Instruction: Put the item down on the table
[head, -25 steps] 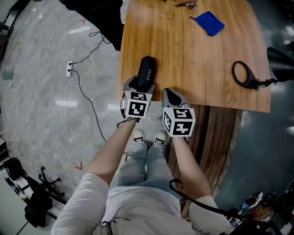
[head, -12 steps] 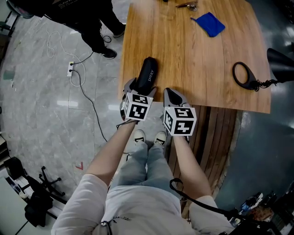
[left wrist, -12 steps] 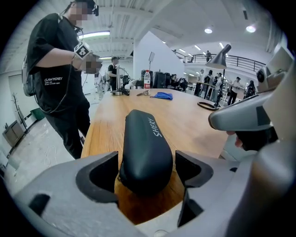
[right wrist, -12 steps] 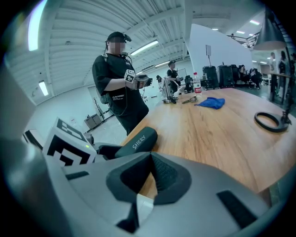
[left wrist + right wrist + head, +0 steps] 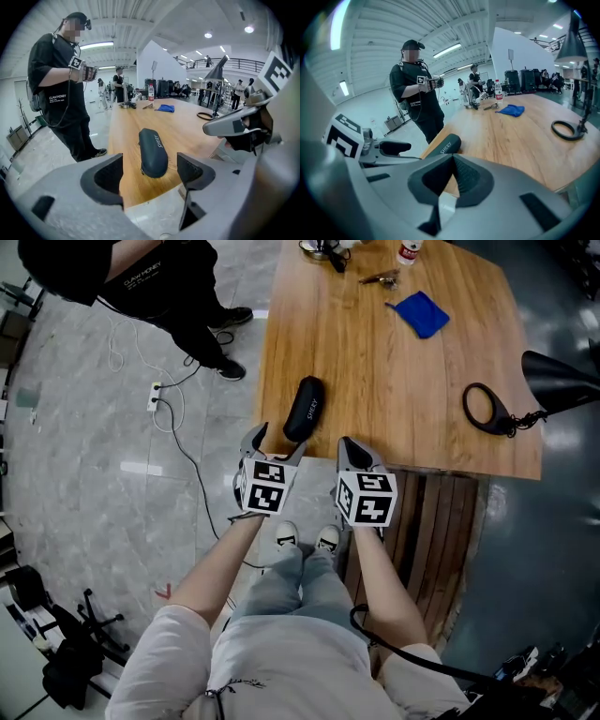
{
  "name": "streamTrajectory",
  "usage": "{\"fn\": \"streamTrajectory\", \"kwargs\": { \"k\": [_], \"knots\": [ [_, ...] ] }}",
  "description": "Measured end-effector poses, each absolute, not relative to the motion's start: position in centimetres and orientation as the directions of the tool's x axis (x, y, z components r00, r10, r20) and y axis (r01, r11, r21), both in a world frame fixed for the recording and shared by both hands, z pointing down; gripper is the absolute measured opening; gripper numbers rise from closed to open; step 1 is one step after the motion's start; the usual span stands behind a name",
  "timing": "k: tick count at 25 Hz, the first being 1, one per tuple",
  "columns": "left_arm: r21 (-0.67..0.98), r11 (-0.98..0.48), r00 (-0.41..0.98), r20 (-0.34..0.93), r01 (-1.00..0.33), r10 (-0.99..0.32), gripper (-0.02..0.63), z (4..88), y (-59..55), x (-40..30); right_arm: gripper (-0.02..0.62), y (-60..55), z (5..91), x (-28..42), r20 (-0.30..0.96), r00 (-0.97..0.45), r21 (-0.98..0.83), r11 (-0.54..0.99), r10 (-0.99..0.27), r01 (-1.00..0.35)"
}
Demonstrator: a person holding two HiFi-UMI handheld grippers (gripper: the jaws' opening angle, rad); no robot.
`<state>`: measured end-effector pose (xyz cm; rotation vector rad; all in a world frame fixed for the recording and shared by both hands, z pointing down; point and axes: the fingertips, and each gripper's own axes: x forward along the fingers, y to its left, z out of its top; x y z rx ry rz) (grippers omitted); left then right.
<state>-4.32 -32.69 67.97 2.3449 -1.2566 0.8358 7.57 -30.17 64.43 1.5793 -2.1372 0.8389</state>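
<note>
A dark zippered case [image 5: 304, 408] [image 5: 153, 152] [image 5: 446, 143] lies flat on the wooden table [image 5: 394, 371] near its front left corner, with nothing holding it. My left gripper [image 5: 267, 447] [image 5: 149, 172] is open, its jaws wide apart, and sits just off the table's front edge, short of the case. Its pads touch nothing. My right gripper [image 5: 351, 454] [image 5: 451, 182] hangs beside it at the table's front edge, shut with nothing between its pads.
A blue cloth [image 5: 419, 313] lies far back on the table, a black ring with a chain [image 5: 487, 409] at the right edge, a lamp [image 5: 558, 379] beyond it. A person in black [image 5: 155, 282] stands left of the table. A cable and power strip [image 5: 153, 397] lie on the floor.
My left gripper has let go of the case and drawn back off the table's edge; the case now rests alone on the wood. A person has walked into view at the left.
</note>
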Motion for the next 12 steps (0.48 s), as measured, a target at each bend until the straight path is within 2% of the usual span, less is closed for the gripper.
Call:
{"fn": "streamTrajectory", "kwargs": {
  "k": [1, 5, 12],
  "knots": [
    [0.036, -0.537, 0.434, 0.635, -0.843, -0.639, 0.364, 67.0, -32.0, -4.6, 0.005, -29.5, 63.9, 7.4, 0.598, -0.314, -0.243, 0.206, -0.737, -0.948],
    [0.076, -0.503, 0.446, 0.590, -0.861, -0.673, 0.270, 62.5, -29.9, -4.8, 0.005, -27.1, 60.8, 6.5, 0.587, -0.313, -0.193, 0.246, -0.746, -0.950],
    [0.113, -0.484, 0.474, 0.479, -0.868, -0.739, 0.064, 54.5, -23.9, -4.9, 0.005, -21.1, 55.1, 4.3, 0.554, -0.343, -0.139, 0.323, -0.758, -0.936]
  ]
}}
